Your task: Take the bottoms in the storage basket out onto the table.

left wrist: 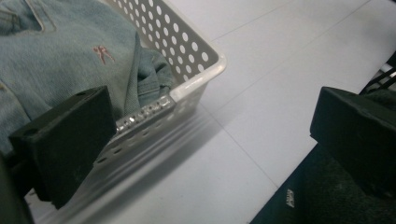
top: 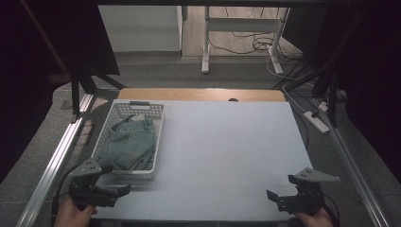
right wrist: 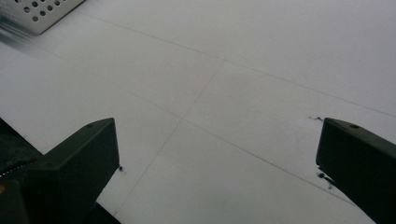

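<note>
High view overlooks table [top: 227, 156]; gripper views close (perhaps both sharing basket [left wrist: 187, 60]).

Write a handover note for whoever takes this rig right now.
Left gripper: open, holding nothing, at the near corner of the basket.
Right gripper: open, holding nothing, over bare table near the front right edge.
Jeans: crumpled inside the basket at the table's left.
Done: nothing visibly; jeans not gripped.
Left: probably reach into the basket with the left gripper and take the jeans.
</note>
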Demonstrator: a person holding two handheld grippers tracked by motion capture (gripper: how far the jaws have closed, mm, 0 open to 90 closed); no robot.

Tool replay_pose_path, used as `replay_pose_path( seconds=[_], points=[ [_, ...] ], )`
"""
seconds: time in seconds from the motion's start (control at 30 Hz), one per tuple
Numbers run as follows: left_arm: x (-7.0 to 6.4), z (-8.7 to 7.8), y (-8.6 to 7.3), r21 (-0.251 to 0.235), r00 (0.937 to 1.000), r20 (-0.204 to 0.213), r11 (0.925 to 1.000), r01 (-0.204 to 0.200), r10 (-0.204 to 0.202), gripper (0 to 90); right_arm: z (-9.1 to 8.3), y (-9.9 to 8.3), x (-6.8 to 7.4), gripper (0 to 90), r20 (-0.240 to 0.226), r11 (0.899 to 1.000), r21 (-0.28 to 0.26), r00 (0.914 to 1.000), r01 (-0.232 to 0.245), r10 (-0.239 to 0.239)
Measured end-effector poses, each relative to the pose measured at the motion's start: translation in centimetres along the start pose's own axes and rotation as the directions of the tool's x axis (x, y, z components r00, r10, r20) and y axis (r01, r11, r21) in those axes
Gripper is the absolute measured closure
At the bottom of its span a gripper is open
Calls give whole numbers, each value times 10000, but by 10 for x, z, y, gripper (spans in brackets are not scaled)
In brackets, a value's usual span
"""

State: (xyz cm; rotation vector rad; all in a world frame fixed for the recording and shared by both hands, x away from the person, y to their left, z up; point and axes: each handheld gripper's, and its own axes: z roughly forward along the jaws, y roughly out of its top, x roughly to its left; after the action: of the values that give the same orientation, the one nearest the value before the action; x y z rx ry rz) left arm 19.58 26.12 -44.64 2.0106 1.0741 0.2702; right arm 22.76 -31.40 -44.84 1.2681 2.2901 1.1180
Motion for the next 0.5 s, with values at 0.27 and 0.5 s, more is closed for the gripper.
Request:
replay_pose_path(
  seconds=[0.27,0.5],
  points=[
    [3,7,12,280,9994,-243,9993,-258,264,0,0,0,0,0,-20,10000,-7,10000,-2,2],
    [8,11,24,160,9999,-129,9999,-12,14,0,0,0,0,0,-45,10000,17,10000,-3,3]
  ],
)
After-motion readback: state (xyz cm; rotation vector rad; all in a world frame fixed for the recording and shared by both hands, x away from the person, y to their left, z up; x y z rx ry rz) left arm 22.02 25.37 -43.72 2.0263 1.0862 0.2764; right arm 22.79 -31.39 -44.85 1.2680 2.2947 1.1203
